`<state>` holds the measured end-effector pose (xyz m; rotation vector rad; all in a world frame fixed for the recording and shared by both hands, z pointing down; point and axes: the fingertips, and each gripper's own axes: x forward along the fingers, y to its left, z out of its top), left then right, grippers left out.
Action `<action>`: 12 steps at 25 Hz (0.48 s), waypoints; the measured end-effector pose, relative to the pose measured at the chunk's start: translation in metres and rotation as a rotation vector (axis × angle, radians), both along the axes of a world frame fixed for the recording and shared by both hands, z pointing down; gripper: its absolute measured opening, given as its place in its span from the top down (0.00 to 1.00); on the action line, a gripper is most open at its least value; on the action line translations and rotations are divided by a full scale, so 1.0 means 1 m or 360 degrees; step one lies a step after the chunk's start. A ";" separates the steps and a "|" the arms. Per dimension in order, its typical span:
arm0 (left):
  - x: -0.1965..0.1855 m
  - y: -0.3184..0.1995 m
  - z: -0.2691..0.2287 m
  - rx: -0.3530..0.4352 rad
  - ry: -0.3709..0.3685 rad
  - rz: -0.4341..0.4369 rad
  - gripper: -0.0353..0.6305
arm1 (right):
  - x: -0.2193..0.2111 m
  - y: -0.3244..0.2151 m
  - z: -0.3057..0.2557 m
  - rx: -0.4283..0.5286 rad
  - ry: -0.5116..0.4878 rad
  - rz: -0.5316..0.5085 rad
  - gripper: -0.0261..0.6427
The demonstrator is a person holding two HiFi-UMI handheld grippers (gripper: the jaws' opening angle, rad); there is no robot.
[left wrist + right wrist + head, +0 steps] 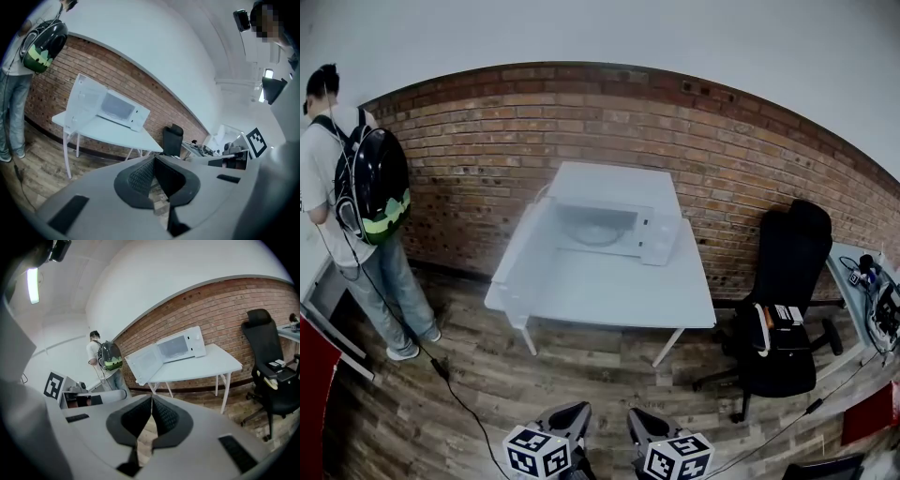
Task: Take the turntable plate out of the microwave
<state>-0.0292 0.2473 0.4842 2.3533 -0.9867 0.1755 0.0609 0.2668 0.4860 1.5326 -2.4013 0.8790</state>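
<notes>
A white microwave (pixel 605 228) stands at the back of a white table (pixel 609 291), its door (pixel 523 255) swung open to the left. Inside lies the pale round turntable plate (pixel 596 232). Both grippers are far from the table, low at the frame's bottom over the wooden floor. My left gripper (pixel 578 410) is shut with nothing in it, and so is my right gripper (pixel 636 415). In the left gripper view the pads meet at my left gripper (pixel 153 162), with the microwave (pixel 117 108) far ahead. The right gripper view shows my right gripper (pixel 151 400) shut and the microwave (pixel 180 347) distant.
A person with a black backpack (pixel 370 183) stands at the left by the brick wall (pixel 741 178). A black office chair (pixel 783 300) sits right of the table, next to a desk with gear (pixel 874 286). A cable (pixel 455 394) trails across the floor.
</notes>
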 end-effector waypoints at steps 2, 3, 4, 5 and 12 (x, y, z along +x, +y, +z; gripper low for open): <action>-0.002 -0.024 -0.004 0.0009 0.0006 0.0002 0.93 | -0.002 -0.023 -0.003 0.0003 -0.0004 0.0010 0.93; -0.004 -0.036 -0.005 0.0011 0.0008 0.0006 0.93 | -0.004 -0.034 -0.003 -0.0001 -0.0007 0.0015 0.93; -0.006 -0.047 -0.005 0.0011 0.0007 0.0013 0.93 | -0.006 -0.045 -0.003 -0.0006 -0.0008 0.0020 0.93; -0.007 -0.058 -0.005 0.0010 0.0004 0.0021 0.93 | -0.009 -0.056 -0.003 -0.0010 -0.0008 0.0023 0.93; -0.019 -0.135 -0.011 0.0034 0.0002 0.0067 0.93 | -0.036 -0.133 -0.008 -0.0029 0.0003 0.0007 0.93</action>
